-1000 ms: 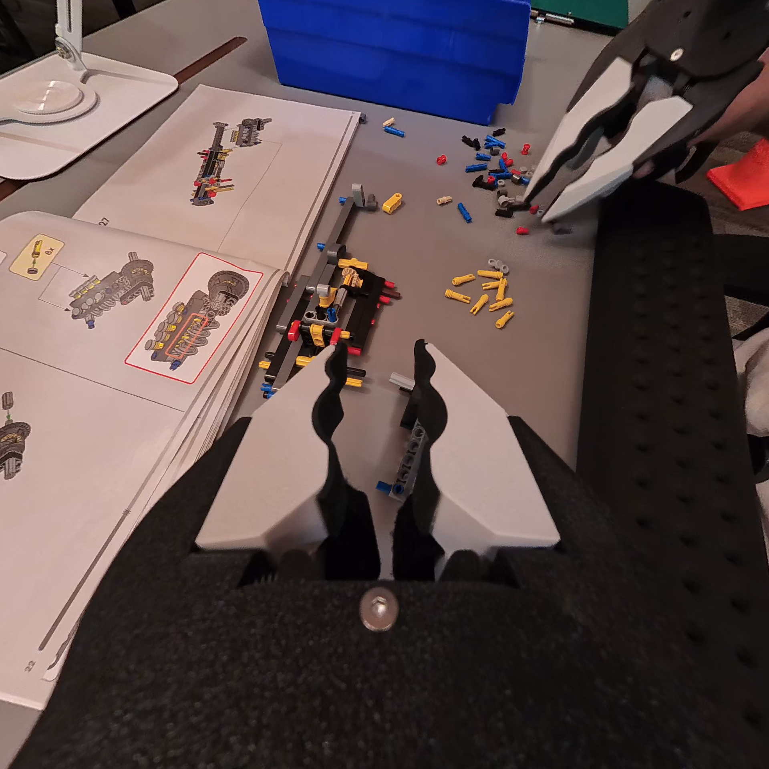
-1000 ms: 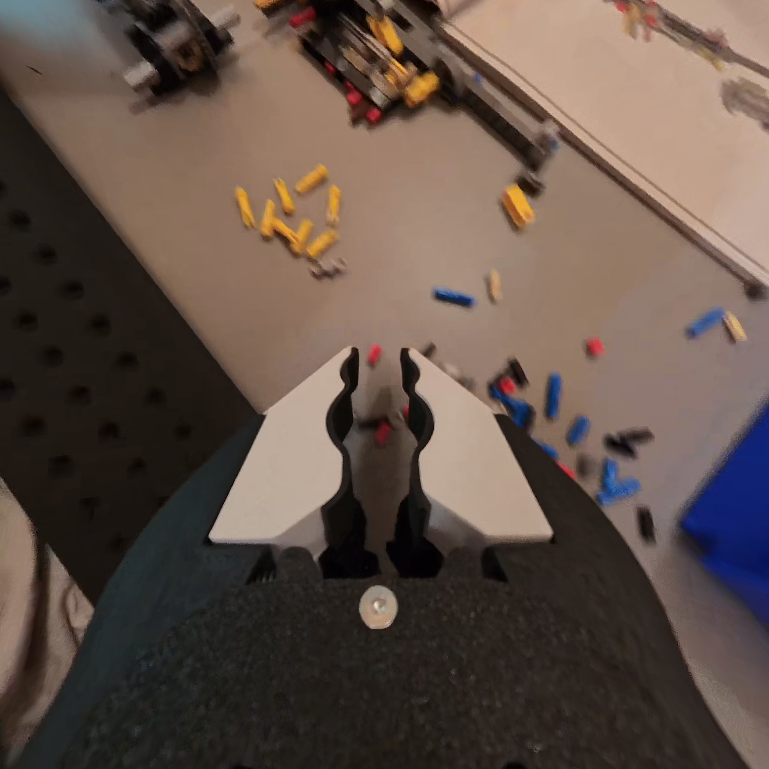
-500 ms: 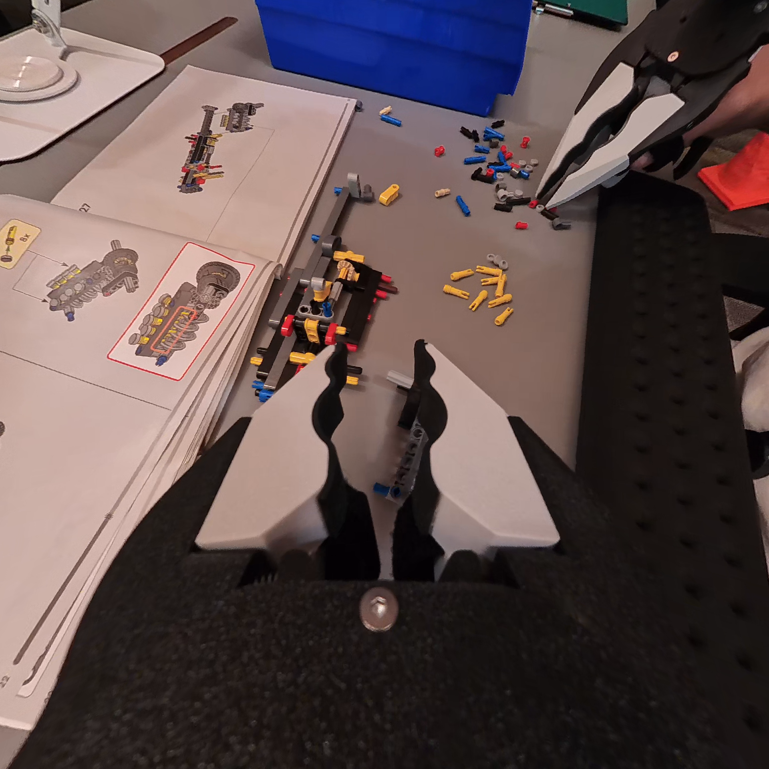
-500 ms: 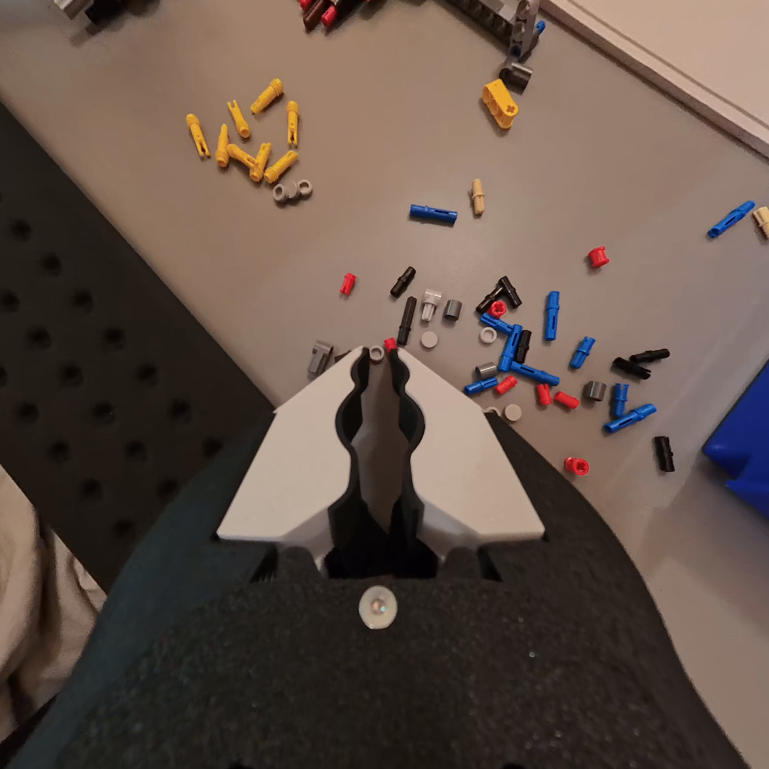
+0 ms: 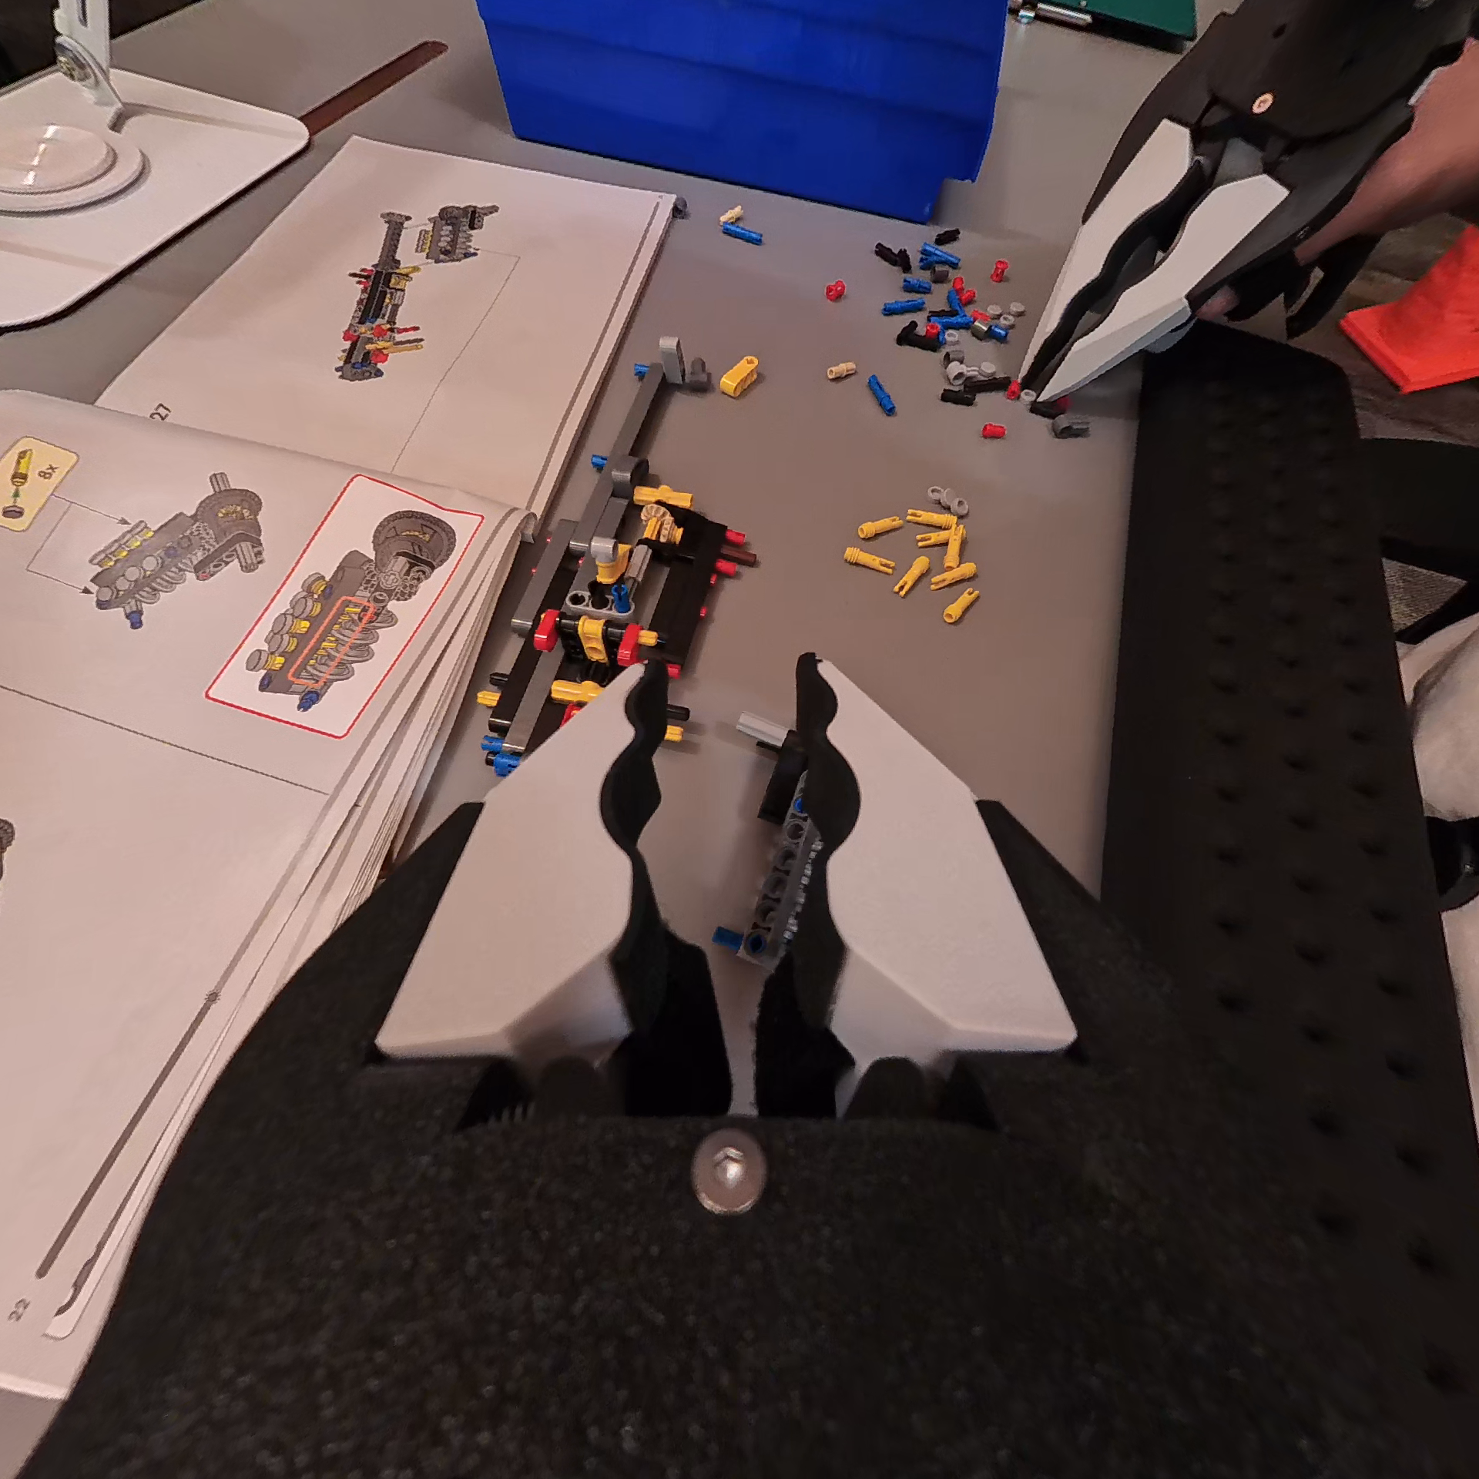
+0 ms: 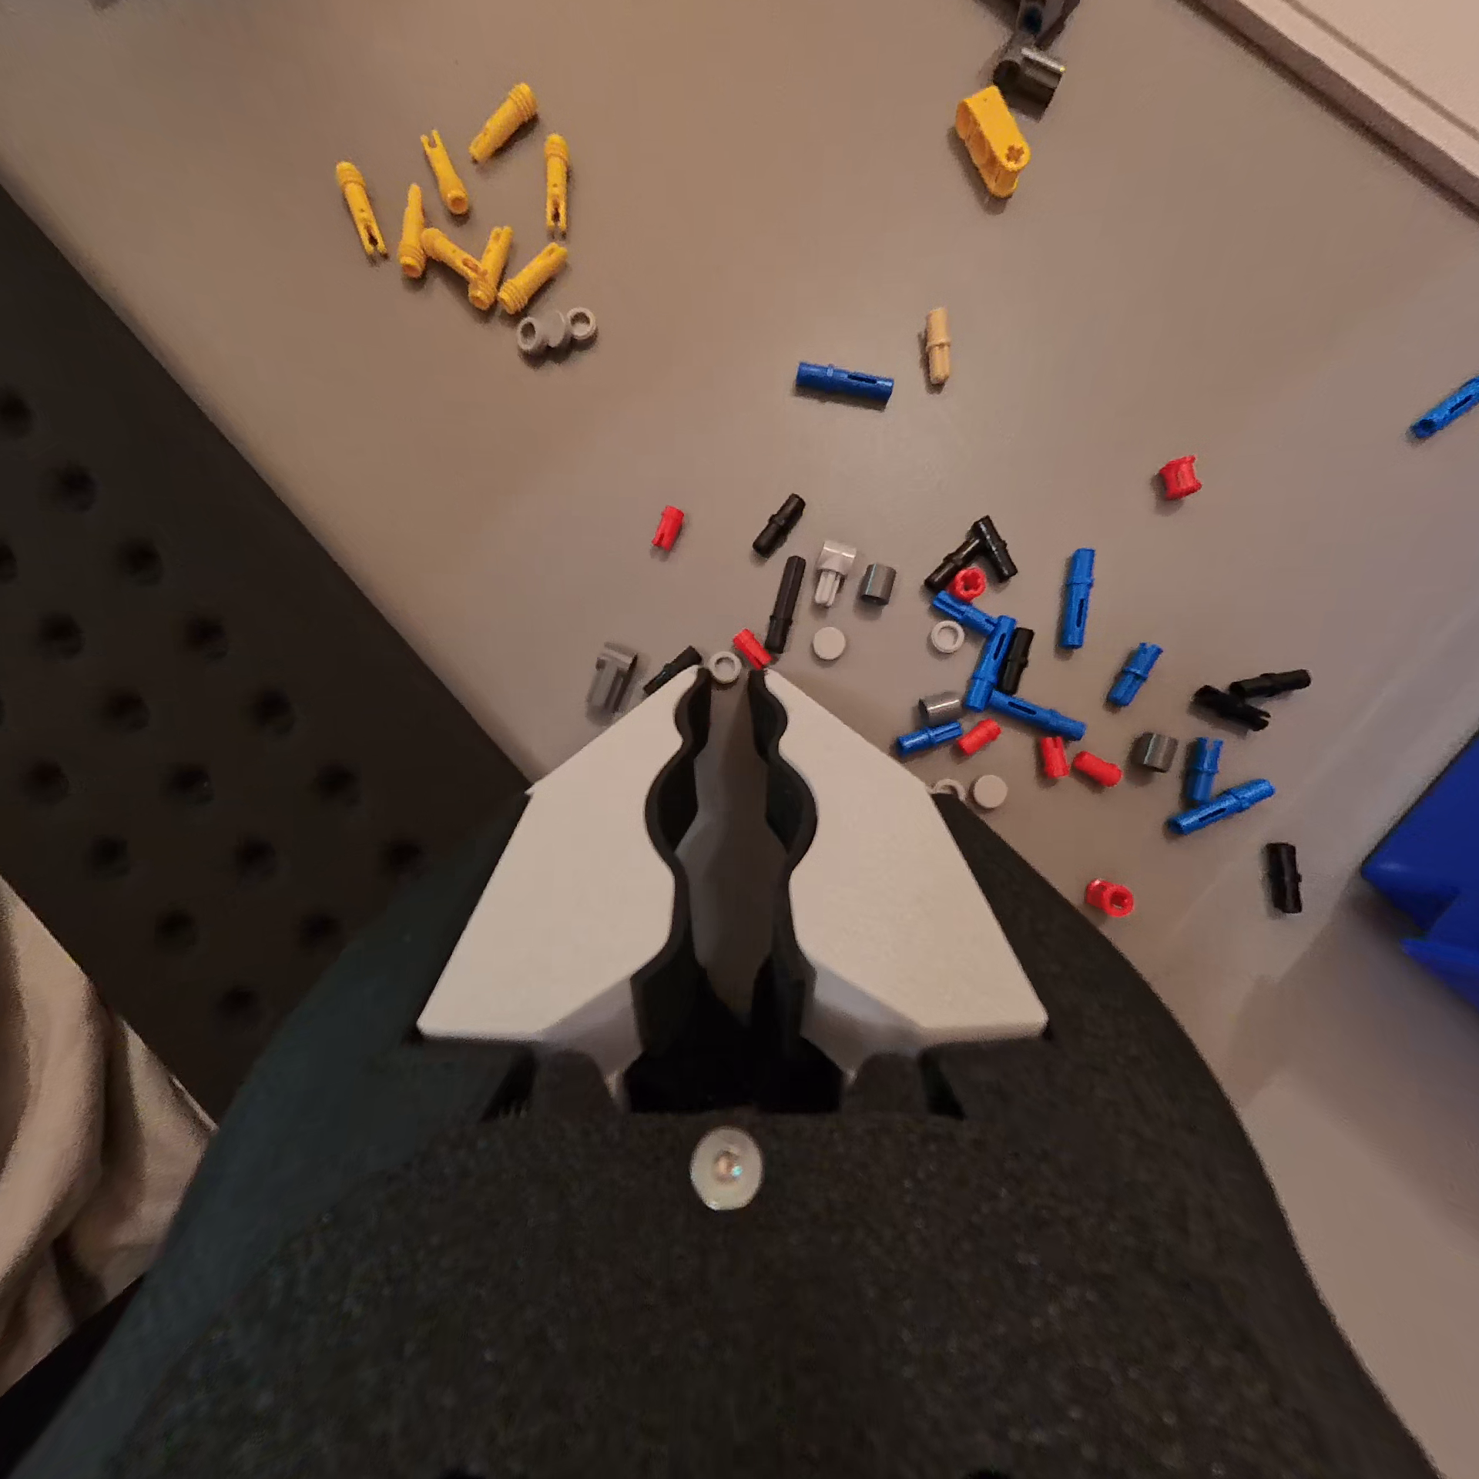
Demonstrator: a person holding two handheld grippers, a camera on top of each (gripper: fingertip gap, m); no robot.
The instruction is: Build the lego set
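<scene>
Booklet [image 5: 240,720] is lying open far left | left gripper [image 5: 724,680] is hovering spread beside lego assembly [image 5: 608,616] | right gripper [image 6: 730,680] is tilting down, fingertips nearly pinched around grey ring [image 6: 724,666], grasp uncertain

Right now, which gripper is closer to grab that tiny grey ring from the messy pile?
Right. The right gripper has its nearly closed tips at the small grey plastic ring. The left gripper is open, far off by the black-and-yellow lego frame.
</scene>
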